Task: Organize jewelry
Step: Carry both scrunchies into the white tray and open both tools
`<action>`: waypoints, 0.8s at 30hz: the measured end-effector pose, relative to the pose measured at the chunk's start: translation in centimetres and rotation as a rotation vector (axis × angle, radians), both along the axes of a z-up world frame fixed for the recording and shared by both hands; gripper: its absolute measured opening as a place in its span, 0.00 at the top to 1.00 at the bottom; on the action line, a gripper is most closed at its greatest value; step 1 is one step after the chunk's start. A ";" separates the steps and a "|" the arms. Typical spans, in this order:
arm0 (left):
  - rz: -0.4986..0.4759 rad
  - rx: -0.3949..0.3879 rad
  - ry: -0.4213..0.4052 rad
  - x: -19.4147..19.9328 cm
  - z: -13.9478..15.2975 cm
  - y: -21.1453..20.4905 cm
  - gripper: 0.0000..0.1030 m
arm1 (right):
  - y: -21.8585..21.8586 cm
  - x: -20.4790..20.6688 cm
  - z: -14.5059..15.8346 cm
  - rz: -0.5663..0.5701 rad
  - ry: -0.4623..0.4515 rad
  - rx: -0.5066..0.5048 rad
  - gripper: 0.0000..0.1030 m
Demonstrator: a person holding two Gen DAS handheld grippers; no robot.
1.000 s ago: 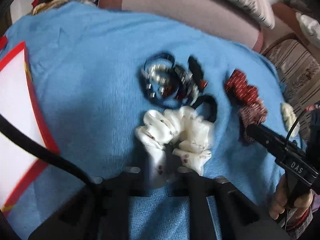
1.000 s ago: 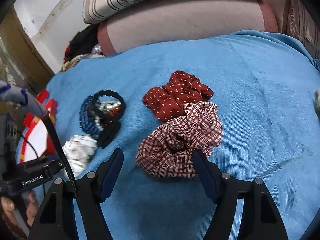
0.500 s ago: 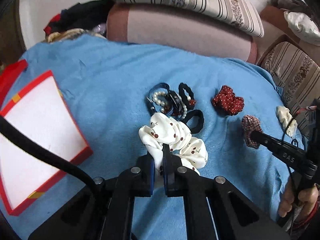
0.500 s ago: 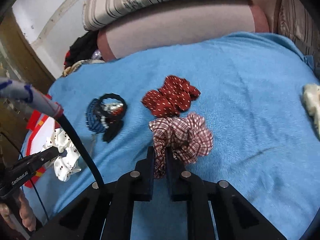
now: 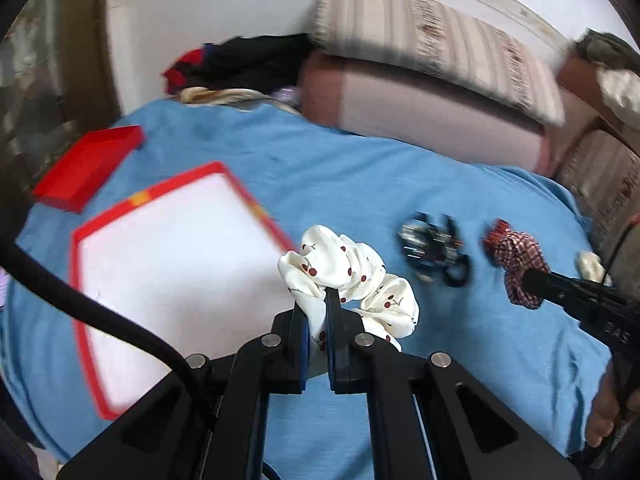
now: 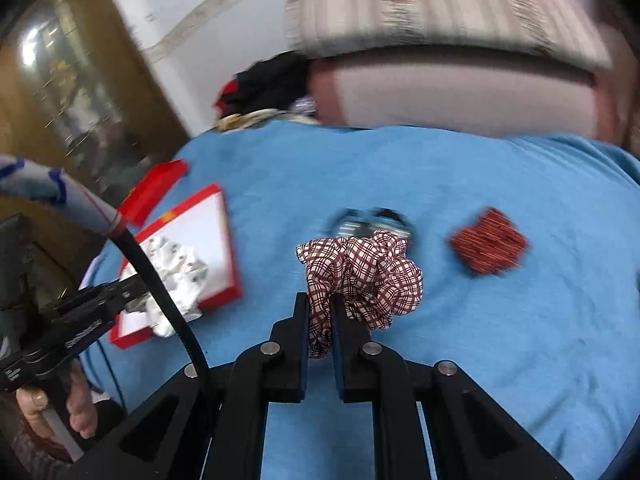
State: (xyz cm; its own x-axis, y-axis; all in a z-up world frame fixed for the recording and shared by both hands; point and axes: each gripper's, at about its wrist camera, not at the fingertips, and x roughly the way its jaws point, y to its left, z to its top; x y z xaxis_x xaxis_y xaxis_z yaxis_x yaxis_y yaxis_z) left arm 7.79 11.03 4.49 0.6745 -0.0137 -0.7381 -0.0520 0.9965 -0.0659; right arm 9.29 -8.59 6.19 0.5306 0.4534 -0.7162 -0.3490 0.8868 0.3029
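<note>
white cherry scrunchie (image 5: 352,276), clamped in the left fingers (image 5: 298,320), now hangs nearer the red box (image 5: 86,344); right fingers (image 6: 301,322) grip the plaid scrunchie (image 6: 368,270).

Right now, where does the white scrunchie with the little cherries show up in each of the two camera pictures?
Left wrist view: the white cherry scrunchie sits at centre, pinched in the left tongs.
Right wrist view: it is at the left edge, in front of the box, partly behind a black cable.
Shared landmark: the red-rimmed white box on the blue cloth.
</note>
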 end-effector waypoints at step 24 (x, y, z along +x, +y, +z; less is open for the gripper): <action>0.359 0.008 0.068 7.6 -4.3 22.0 0.93 | 27.0 13.2 -7.3 0.317 0.050 -0.165 0.89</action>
